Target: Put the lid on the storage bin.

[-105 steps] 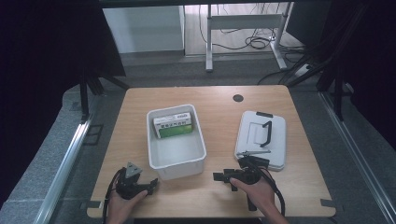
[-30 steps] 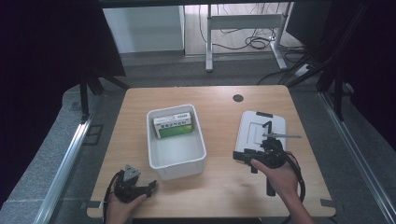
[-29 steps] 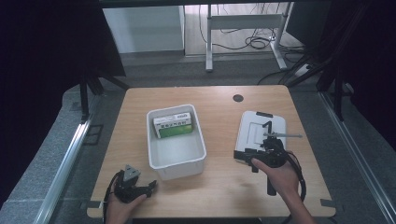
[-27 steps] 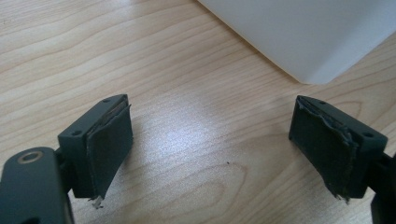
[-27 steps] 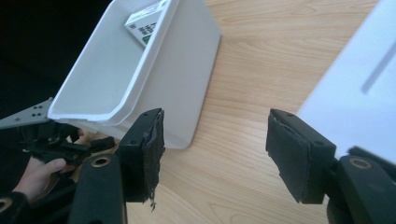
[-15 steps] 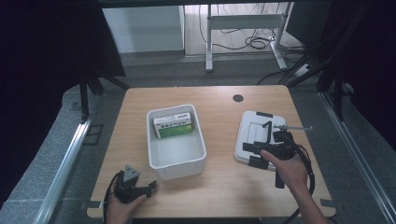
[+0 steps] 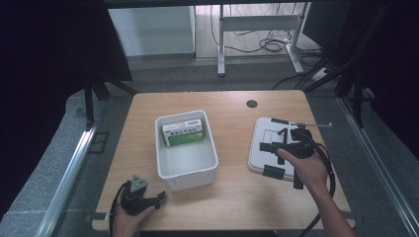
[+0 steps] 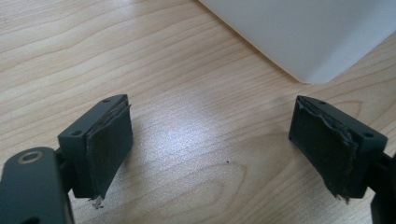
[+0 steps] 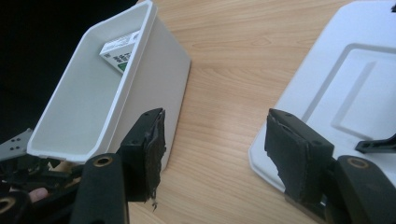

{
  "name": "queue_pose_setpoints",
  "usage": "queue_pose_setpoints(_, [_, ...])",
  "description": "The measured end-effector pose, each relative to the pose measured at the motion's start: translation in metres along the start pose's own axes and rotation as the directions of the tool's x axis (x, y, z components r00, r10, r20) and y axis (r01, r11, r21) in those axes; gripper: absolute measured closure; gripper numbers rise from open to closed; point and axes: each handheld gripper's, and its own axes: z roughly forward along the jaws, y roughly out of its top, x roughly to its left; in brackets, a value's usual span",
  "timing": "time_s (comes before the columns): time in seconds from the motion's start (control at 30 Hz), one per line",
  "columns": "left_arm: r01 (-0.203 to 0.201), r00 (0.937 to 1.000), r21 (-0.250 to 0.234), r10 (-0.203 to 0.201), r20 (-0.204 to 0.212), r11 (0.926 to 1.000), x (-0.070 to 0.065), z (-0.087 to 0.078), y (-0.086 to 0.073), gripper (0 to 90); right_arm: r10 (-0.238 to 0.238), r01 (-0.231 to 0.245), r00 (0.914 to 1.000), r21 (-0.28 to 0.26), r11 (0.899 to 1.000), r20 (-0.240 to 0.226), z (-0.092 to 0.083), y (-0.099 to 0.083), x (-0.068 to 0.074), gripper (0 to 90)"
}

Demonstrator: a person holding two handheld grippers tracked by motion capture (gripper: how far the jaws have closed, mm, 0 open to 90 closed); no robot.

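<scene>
Since the earlier frames the right gripper (image 7: pixel 280 146) has travelled from the table's near edge up over the white lid (image 7: pixel 276 148) with black clips, while the left gripper (image 7: pixel 148 200) stays low at the near left corner. Its jaws stand spread with nothing between them, the lid's near edge just beyond the right jaw and the white bin (image 9: pixel 98 93), holding a green-and-white box (image 7: pixel 184 133), beyond the left jaw. Spread wide over bare wooden table (image 8: pixel 187 116), the left gripper's jaws hold nothing, the bin's corner just ahead of the right-hand jaw.
</scene>
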Motion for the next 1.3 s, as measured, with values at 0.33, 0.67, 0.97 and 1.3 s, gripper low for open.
queue_pose_setpoints(0.33, [0.0,1.0,0.004,0.0,0.0,1.0,0.0,-0.001,0.0,13.4,0.03,-0.031,0.9979,0.014,0.999,0.057,0.004,0.015,-0.011,42.2])
queue_pose_setpoints(0.67, [-0.002,1.0,0.004,0.002,0.001,1.0,0.0,-0.001,-0.001,13.4,0.038,-0.043,0.9935,0.043,0.998,0.107,0.007,0.027,-0.02,45.1])
queue_pose_setpoints(0.97, [-0.002,1.0,0.004,0.002,0.002,1.0,0.0,-0.001,-0.001,13.4,0.046,-0.056,0.9876,0.066,0.996,0.15,0.016,0.033,-0.03,45.7])
queue_pose_setpoints(1.3, [-0.002,1.0,0.005,0.002,0.002,1.0,0.0,-0.001,-0.001,13.4,0.051,-0.064,0.9814,0.062,0.996,0.185,0.018,0.037,-0.038,46.5])
